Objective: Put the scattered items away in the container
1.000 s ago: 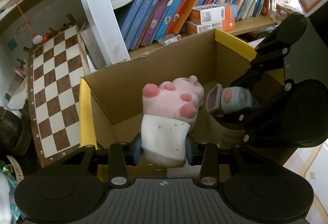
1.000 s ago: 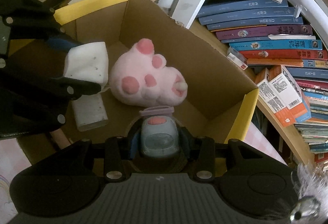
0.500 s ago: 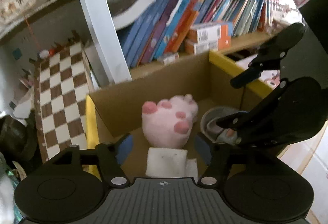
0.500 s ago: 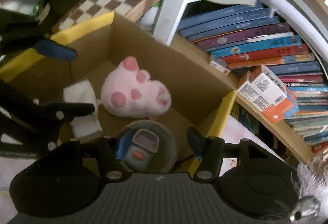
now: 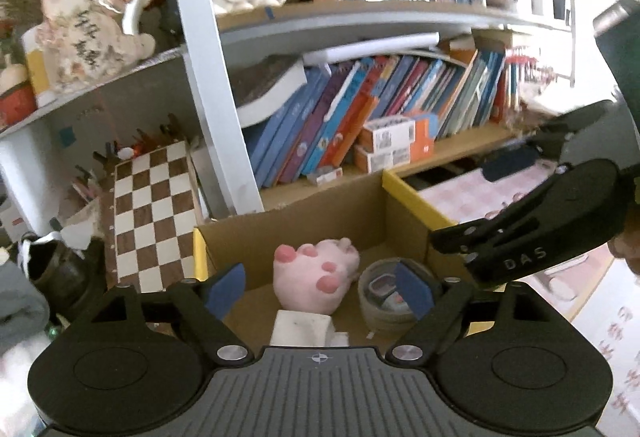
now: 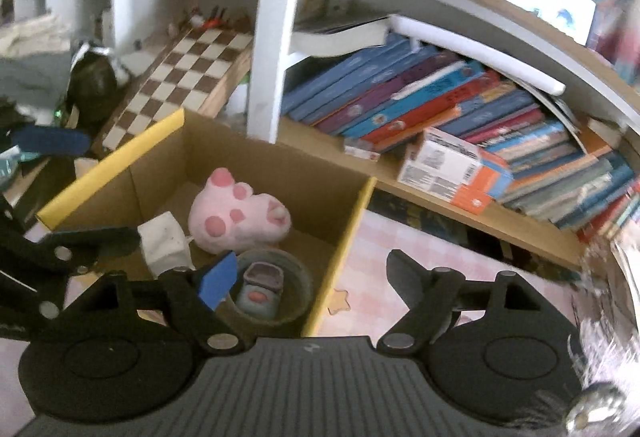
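A cardboard box with yellow-edged flaps (image 5: 320, 221) (image 6: 280, 173) stands on the floor before a bookshelf. Inside lie a pink paw plush (image 5: 316, 277) (image 6: 236, 215), a white block (image 5: 304, 327) (image 6: 162, 243) and a grey round pot (image 5: 380, 311) (image 6: 296, 289) holding a small grey-blue gadget (image 6: 260, 289). My left gripper (image 5: 320, 287) is open and empty above the box's near side. My right gripper (image 6: 312, 279) is open and empty, above the box's right wall; it shows at the right of the left wrist view (image 5: 532, 233).
A chessboard (image 5: 152, 213) (image 6: 188, 73) leans left of the box. Bookshelves with books (image 5: 360, 121) (image 6: 440, 109) and orange-white cartons (image 6: 452, 173) rise behind. A pink checked mat (image 6: 420, 269) lies right of the box. A dark shoe (image 5: 60, 269) sits at left.
Both grippers opened and let go: the white block and the gadget now lie in the box. Both grippers have pulled up and back from it, the right one shifting right.
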